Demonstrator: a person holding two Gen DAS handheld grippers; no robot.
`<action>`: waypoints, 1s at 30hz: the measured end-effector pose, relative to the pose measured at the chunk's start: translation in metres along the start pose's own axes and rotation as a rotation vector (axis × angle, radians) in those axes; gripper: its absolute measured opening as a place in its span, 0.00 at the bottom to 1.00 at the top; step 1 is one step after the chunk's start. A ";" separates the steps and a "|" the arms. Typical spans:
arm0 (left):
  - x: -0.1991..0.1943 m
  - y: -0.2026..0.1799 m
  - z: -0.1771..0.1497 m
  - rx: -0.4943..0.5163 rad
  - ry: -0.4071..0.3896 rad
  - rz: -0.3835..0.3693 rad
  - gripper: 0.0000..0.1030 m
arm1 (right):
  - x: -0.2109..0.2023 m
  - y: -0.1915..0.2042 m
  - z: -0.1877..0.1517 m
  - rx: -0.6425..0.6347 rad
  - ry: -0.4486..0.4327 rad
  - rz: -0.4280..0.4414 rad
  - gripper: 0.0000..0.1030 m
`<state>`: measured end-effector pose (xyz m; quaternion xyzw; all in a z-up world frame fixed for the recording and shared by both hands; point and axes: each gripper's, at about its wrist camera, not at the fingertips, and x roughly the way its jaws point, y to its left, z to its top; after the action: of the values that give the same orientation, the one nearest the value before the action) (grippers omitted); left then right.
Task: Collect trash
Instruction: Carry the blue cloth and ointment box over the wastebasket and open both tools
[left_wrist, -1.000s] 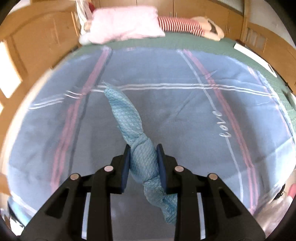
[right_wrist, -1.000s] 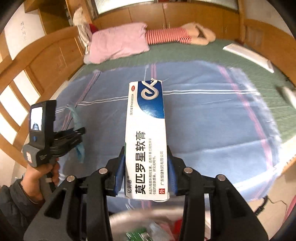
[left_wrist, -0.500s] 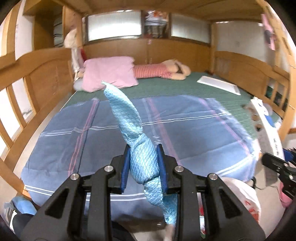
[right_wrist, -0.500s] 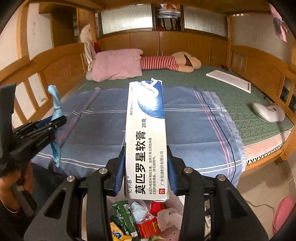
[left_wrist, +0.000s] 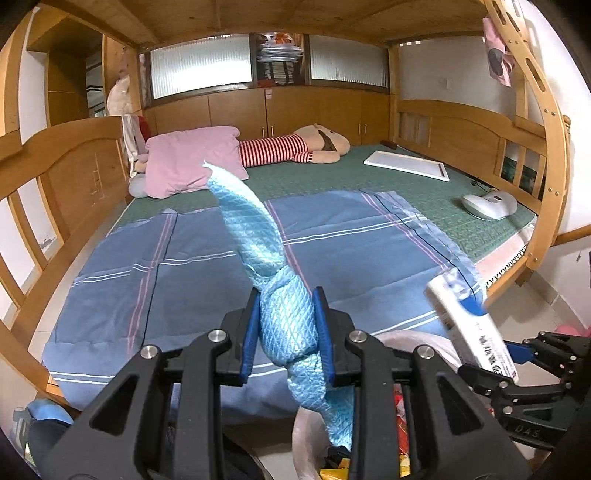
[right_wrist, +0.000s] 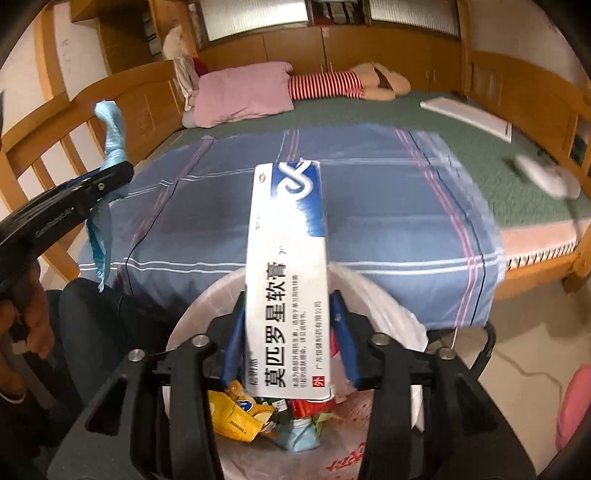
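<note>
Left wrist view: the left tongs (left_wrist: 286, 332) are clamped on one knotted light-blue cloth (left_wrist: 284, 314), whose twisted tail rises above the blue pads and whose other end hangs below. Low on the right, the right tongs (left_wrist: 517, 360) grip one white and blue box (left_wrist: 467, 325). Beyond lies a bed (left_wrist: 424, 192) with one blue striped blanket (left_wrist: 207, 266), one pink pillow (left_wrist: 192, 162) and one doll in a red-striped top (left_wrist: 291, 149).

Right wrist view: the right tongs (right_wrist: 288, 330) hold the box (right_wrist: 288, 273) upright over one bin lined with a white bag (right_wrist: 384, 306); wrappers lie inside it. The left tongs (right_wrist: 110, 181), at left, carry the cloth (right_wrist: 110, 136).

Half a second earlier the right view showed only the bin's contents at the bottom edge; now its rim circles the tongs, and the box sits closer in the left view.
</note>
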<state>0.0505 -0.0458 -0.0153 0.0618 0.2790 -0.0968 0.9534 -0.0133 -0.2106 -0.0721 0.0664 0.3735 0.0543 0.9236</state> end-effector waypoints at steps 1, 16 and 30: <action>0.001 -0.001 -0.001 0.001 0.005 -0.004 0.28 | -0.002 -0.003 0.001 0.026 -0.010 -0.001 0.60; 0.014 -0.043 -0.033 0.074 0.128 -0.159 0.28 | -0.045 -0.029 0.014 0.157 -0.252 -0.111 0.74; 0.014 -0.047 -0.044 0.092 0.133 -0.078 0.90 | -0.048 -0.028 0.012 0.170 -0.245 -0.134 0.86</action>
<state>0.0292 -0.0863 -0.0630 0.1010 0.3389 -0.1424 0.9245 -0.0375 -0.2466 -0.0355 0.1257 0.2647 -0.0477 0.9549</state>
